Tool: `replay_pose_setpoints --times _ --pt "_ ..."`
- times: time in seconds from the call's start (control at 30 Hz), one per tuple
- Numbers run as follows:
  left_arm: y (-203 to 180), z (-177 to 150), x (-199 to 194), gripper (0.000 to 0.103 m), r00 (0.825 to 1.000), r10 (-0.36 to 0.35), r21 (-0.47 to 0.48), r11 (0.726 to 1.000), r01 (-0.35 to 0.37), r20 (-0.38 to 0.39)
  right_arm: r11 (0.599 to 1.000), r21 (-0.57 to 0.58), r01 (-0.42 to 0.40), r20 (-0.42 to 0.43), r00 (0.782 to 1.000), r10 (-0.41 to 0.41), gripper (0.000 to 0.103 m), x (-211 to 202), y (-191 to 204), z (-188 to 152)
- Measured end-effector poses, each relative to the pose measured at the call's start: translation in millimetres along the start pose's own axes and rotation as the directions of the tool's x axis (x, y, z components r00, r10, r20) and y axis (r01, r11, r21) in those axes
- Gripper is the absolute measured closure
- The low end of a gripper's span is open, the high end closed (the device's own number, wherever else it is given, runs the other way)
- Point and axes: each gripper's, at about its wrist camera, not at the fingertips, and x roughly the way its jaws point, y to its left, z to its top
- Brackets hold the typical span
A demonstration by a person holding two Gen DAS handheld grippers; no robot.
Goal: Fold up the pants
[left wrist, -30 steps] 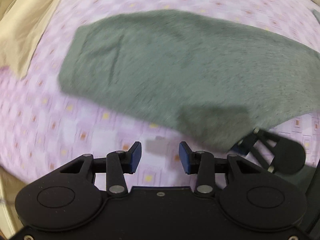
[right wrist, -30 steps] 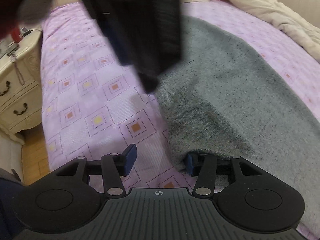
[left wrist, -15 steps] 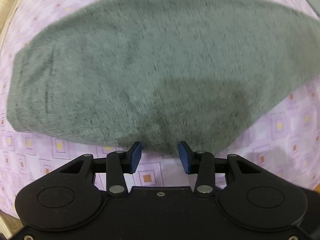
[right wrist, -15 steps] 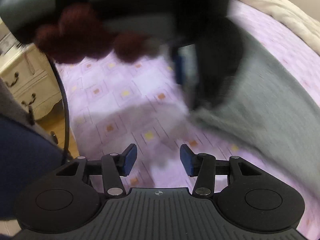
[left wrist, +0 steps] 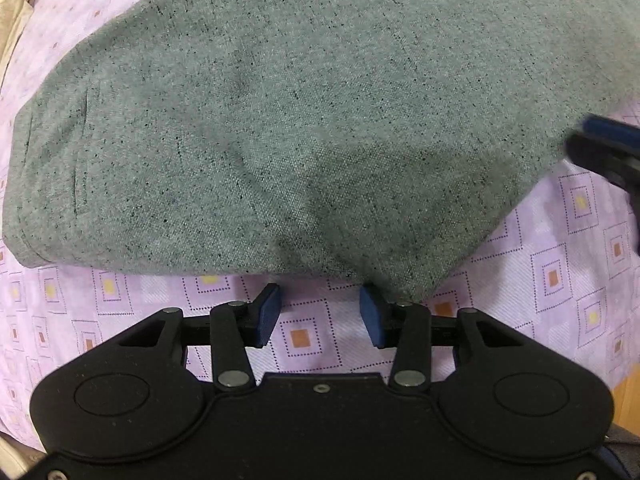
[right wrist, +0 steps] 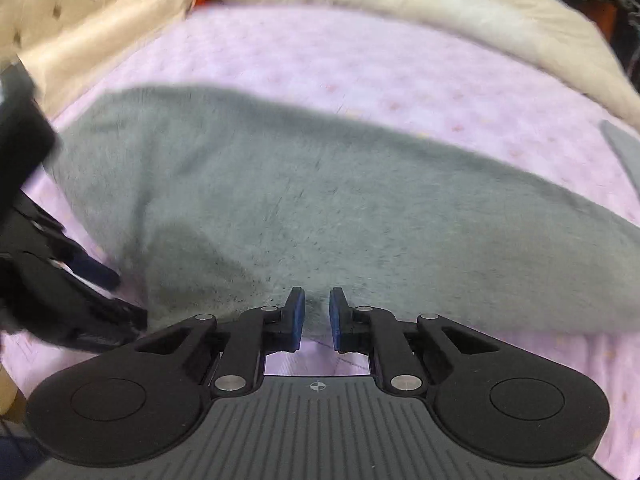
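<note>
the main risk here is a shallow grip: both hand-held grippers sit right at the near hem of the pants (left wrist: 304,120), so a bite that takes only the top layer, or only the very edge, would likely let the cloth slip out or pull the layers apart once lifted. the right wrist view is smeared, so a fast approach could also nudge the hem out of line and wrinkle it.

the pants lie flat on the bed (left wrist: 560,272), on the purple patterned sheet, spread wide across it and apparently already doubled over, with a beige blanket (right wrist: 400,12) bunched at the far side.

the left hand-held gripper (left wrist: 320,316) points down just short of the near hem. its jaws stand about half open over bare sheet, holding nothing, with one pad (left wrist: 370,312) touching or just under the cloth edge.

the right hand-held gripper (right wrist: 317,316) is further along the same hem. its jaws have just been closing to a narrow gap, and the hem sits at the fingertips; whether any cloth is pinched i cannot tell.
</note>
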Motion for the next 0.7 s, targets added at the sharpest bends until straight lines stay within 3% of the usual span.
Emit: replay_pose_setpoints --times 0.1,0.13,0.2,0.27,0.33,0.4,0.57,0.7 --pt "0.9 2.5 -0.5 0.051 1.000 -0.004 0.007 1.000 0.004 -0.008 0.989 -0.132 0.067 -0.080 0.994 -0.078 0.091 32.6 0.8 -2.6" --pt "0.4 4.8 0.5 0.051 1.000 -0.001 0.011 1.000 0.001 -0.011 0.988 -0.140 0.067 -0.056 0.996 -0.075 0.089 33.9 -3.5 -2.6" --pt "3.5 17.1 5.0 0.051 1.000 0.003 0.021 1.000 -0.003 -0.018 0.981 -0.136 0.141 -0.045 0.988 -0.148 0.090 37.0 -14.8 4.9" --pt "3.2 18.3 4.0 0.051 1.000 0.002 0.022 1.000 -0.001 -0.023 0.975 -0.059 0.214 -0.012 0.977 -0.215 0.090 27.8 -32.2 10.2" --pt "2.8 20.1 4.8 0.051 1.000 0.000 0.027 1.000 0.001 -0.025 0.978 0.097 0.186 0.046 0.980 -0.192 0.090 7.1 -52.8 4.9" --pt "1.1 21.7 6.0 0.051 1.000 -0.001 0.034 0.999 0.002 -0.026 0.963 0.191 0.191 0.049 0.978 -0.204 0.090 -7.8 -60.5 -10.1" --pt "-4.7 28.9 6.2 0.051 0.999 -0.001 0.055 0.998 0.003 -0.041 0.950 0.256 0.181 -0.047 0.984 -0.175 0.090 -4.6 -43.8 -60.7" --pt "-9.7 35.8 7.7 0.050 0.999 0.000 0.080 0.997 0.004 -0.054 0.944 0.268 0.194 -0.017 0.980 -0.196 0.090 4.4 -31.5 -66.2"
